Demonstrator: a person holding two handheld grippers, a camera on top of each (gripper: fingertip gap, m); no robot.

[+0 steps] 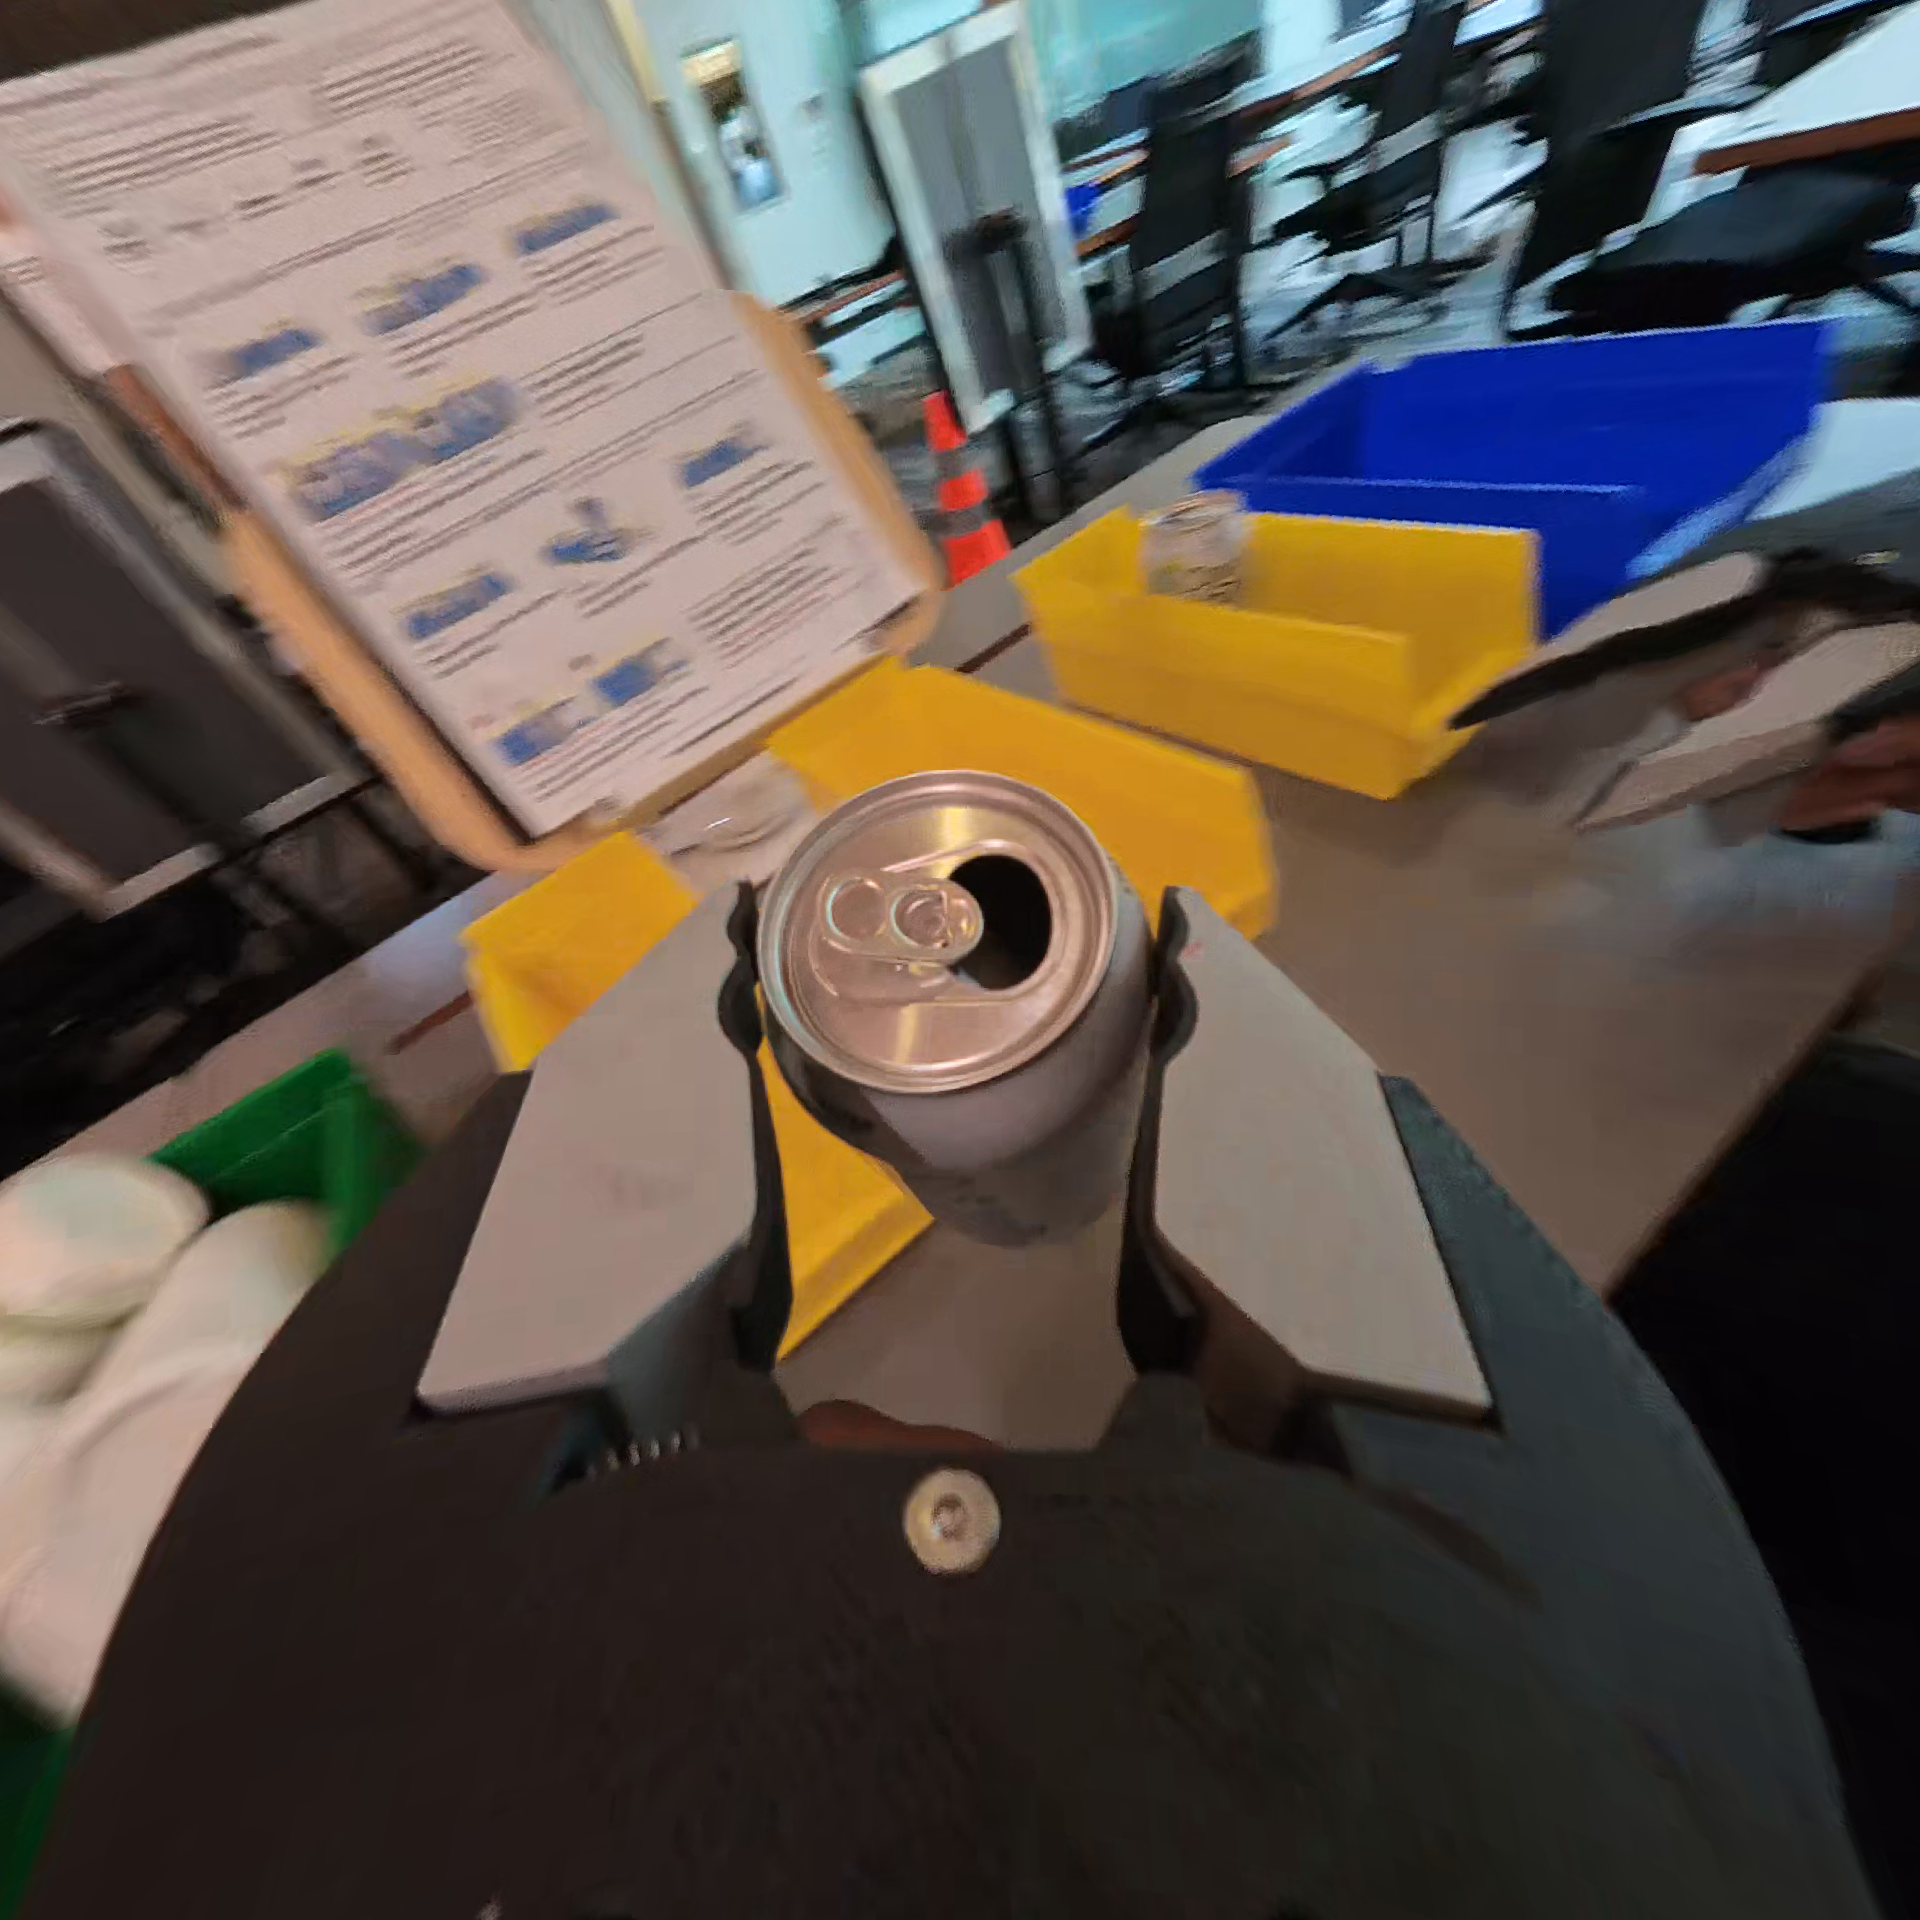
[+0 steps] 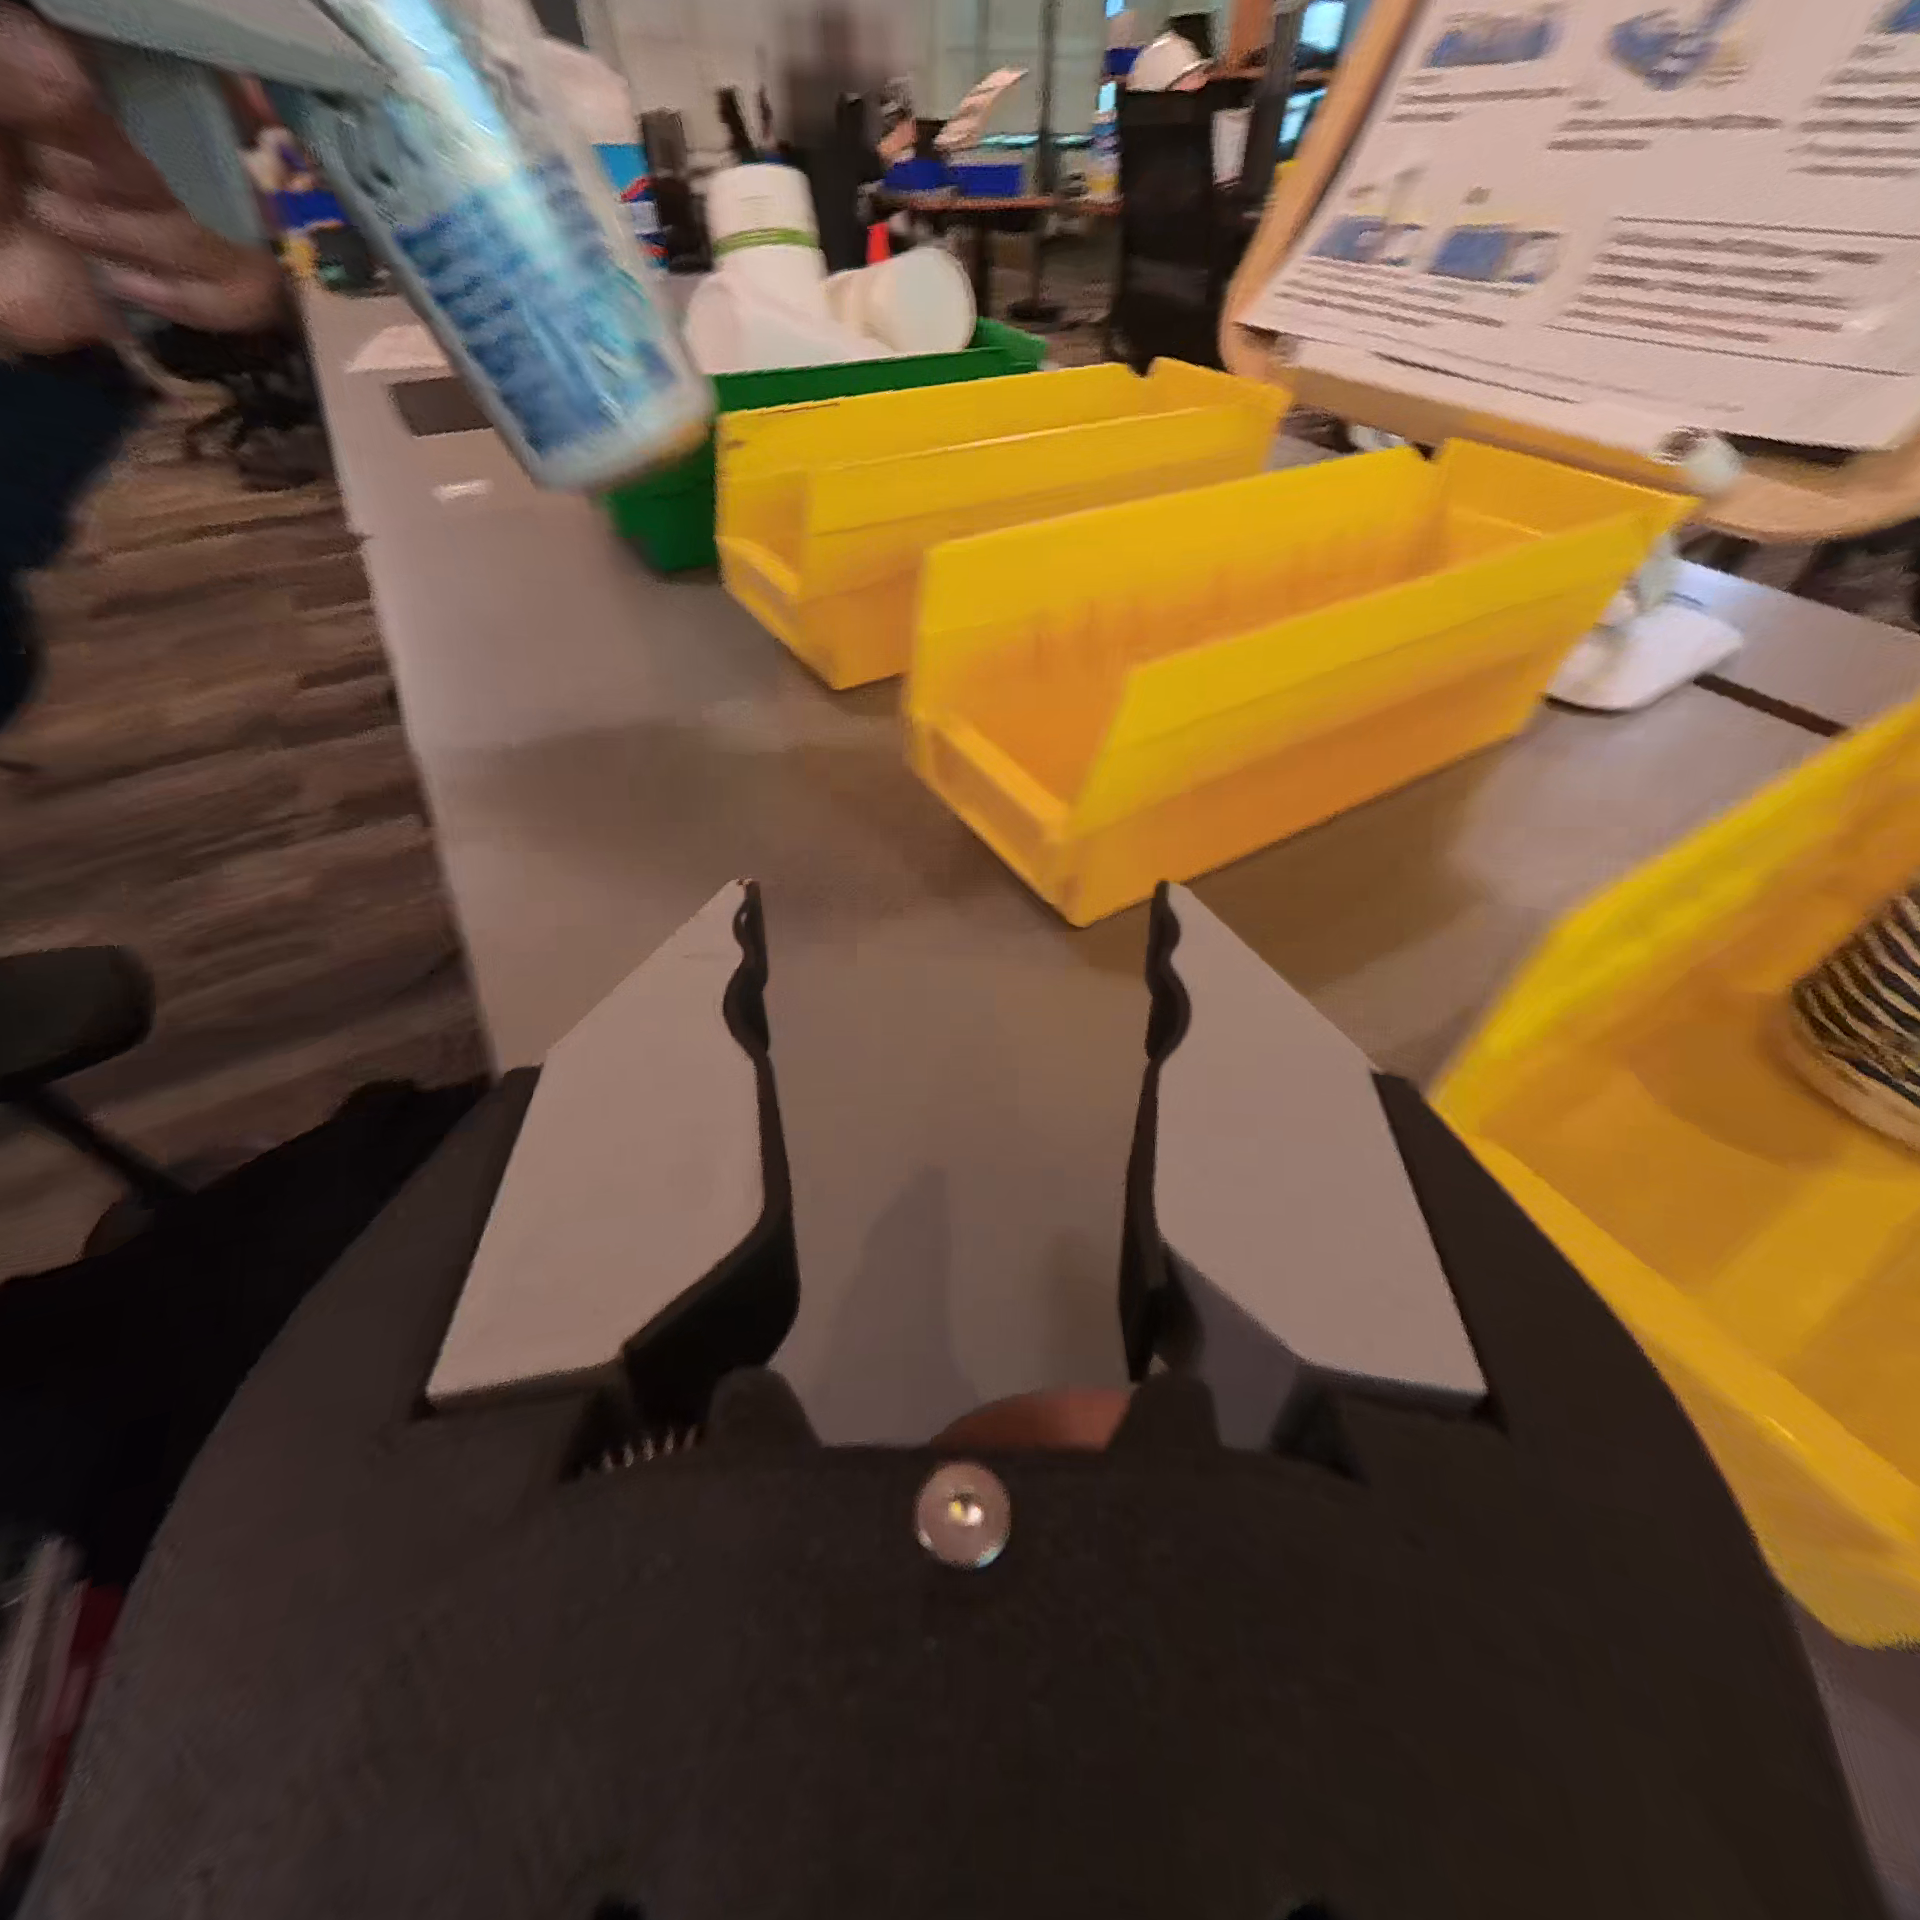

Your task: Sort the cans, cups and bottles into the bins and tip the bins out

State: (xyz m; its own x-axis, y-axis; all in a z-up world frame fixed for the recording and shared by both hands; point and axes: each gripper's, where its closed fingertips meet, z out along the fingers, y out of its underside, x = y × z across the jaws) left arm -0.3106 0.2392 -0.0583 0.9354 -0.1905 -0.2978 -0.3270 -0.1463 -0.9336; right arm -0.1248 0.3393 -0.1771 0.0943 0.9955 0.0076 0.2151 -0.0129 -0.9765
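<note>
left tongs on a can, right tongs spread with nothing in them

my left tongs [image 1: 951,971] are clamped on a silver can [image 1: 940,997], one finger on each side. its opened top faces the camera and it's lifted off the grey worktop [image 1: 1507,997]. just past and below it sits a yellow bin [image 1: 1122,800], which runs under the can from this angle. my gloved hand [image 1: 114,1340] shows at the left edge, with a green bin [image 1: 301,1143] right behind it.

further back there's another yellow bin [image 1: 1288,644] with a clear container [image 1: 1195,545] in it, can't tell if it's a cup or a bottle. behind that is a blue bin [image 1: 1538,436]. my other tongs poke in from the right, blurry. a tilted board with printed sheets [image 1: 436,395] leans over the left side.

from the right side: my right tongs [image 2: 956,987] are spread apart with nothing between them, over bare worktop [image 2: 582,675]. a yellow bin [image 2: 1621,1247] at the near right has a striped thing [image 2: 1870,1029] in it, too cut off to name. ahead are two more yellow bins [image 2: 1247,707] and [image 2: 966,478] side by side, then a green bin [image 2: 831,384] stuffed with white cups [image 2: 904,301]. top left, the can [image 2: 520,260] in my left tongs shows its blue and white side, tilted, all blurred.
</note>
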